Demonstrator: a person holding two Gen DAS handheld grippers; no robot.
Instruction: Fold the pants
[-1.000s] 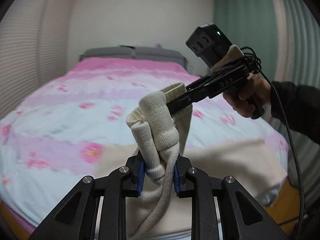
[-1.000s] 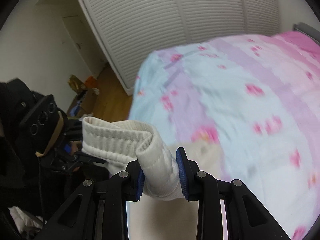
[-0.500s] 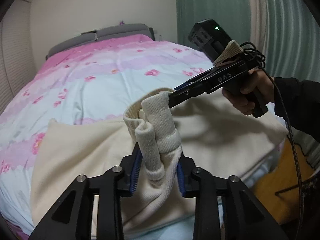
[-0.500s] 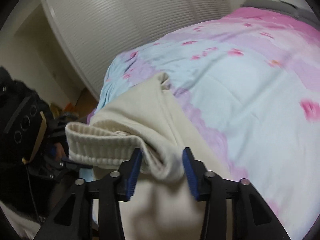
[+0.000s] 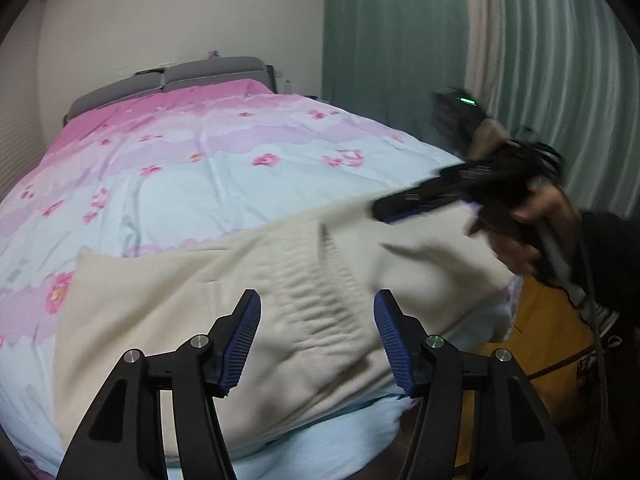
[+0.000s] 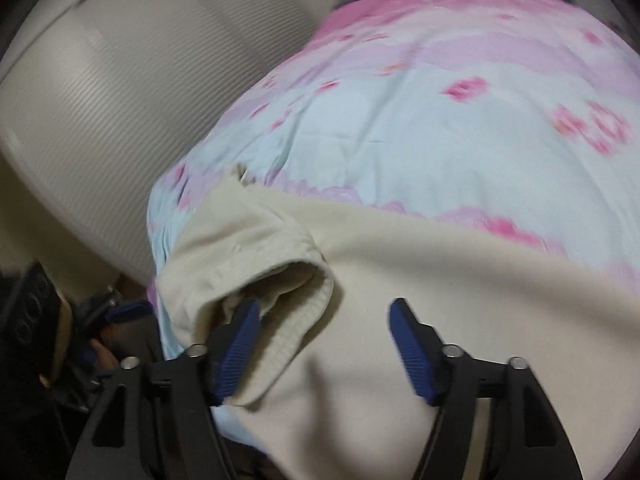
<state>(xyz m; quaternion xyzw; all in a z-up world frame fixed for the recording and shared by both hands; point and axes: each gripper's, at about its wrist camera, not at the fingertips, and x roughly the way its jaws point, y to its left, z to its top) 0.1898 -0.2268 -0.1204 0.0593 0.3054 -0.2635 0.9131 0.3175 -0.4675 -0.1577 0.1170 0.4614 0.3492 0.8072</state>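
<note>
Cream pants [image 5: 208,304] lie spread across the near end of the bed, their ribbed waistband [image 5: 328,280] lying loose on top. My left gripper [image 5: 316,328] hovers just above the waistband, its jaws opening, and the blue pads touch no cloth. In the right wrist view the pants [image 6: 460,288] cover the bed's corner, with a folded ribbed hem [image 6: 296,292] beside the left pad. My right gripper [image 6: 324,344] has its jaws opening, with cloth beneath them but not pinched. In the left wrist view the right gripper [image 5: 400,208] is blurred above the pants, held by a hand [image 5: 532,232].
The bed carries a pink and pale-blue flowered cover [image 5: 192,168] with a grey headboard [image 5: 168,80] at the far end. Green curtains [image 5: 392,40] hang to the right. A white slatted wardrobe [image 6: 120,100] stands left of the bed, and wooden floor [image 5: 552,344] shows by the bed's corner.
Both grippers went from shut on the bunched waistband to open. The waistband dropped from the air onto the pants, and both hands came down toward the bed.
</note>
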